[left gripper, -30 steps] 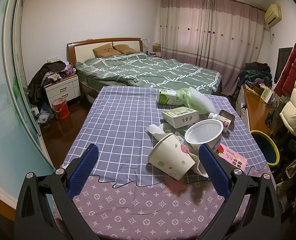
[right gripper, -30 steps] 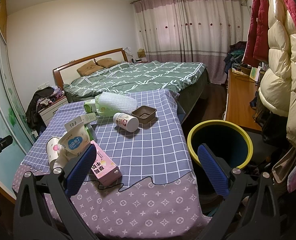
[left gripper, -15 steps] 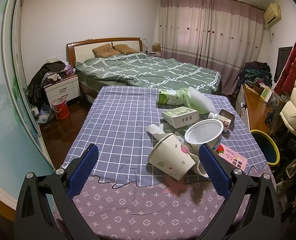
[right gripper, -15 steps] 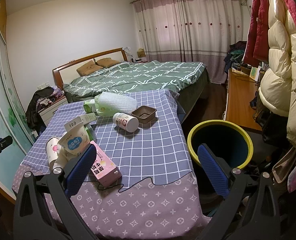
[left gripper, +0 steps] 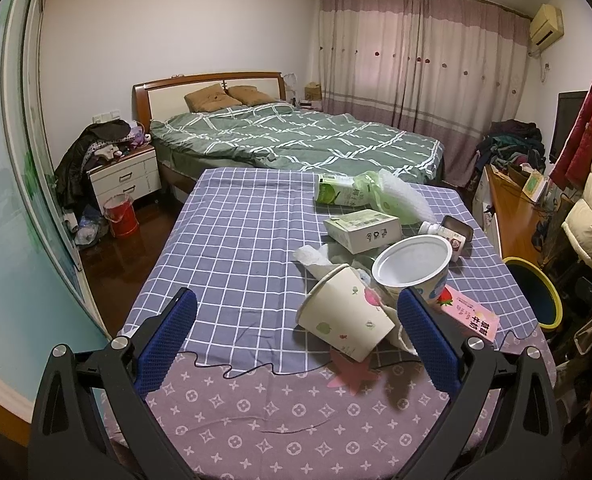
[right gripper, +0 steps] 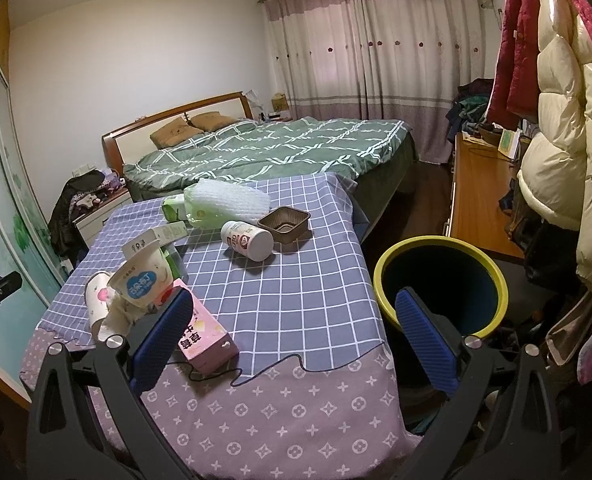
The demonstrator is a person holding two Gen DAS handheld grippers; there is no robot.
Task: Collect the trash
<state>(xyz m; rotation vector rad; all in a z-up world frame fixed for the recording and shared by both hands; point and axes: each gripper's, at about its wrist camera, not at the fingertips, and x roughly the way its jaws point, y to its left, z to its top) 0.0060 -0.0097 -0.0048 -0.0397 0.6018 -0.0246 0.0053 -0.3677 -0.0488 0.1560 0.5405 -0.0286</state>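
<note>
Hovering above tabletop (left gripper: 232, 240) edge, left tool (left gripper: 296, 344) spread, nothing gripped; paper cup (left gripper: 345, 320) tipped near right finger. Right tool (right gripper: 292, 340) spread, empty; bin (right gripper: 441, 280) beside tabletop.

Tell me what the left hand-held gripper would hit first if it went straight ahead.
Probably the tipped paper cup; it lies nearest, just inside the right finger of the open left hand-held gripper. Depth is uncertain, so the centre line could meet bare tablecloth first.

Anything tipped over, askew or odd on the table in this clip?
Yes. The paper cup lies on its side over crumpled tissue, and the white bottle is toppled beside the brown tray. No spill shows. Both grippers are open and empty.
</note>
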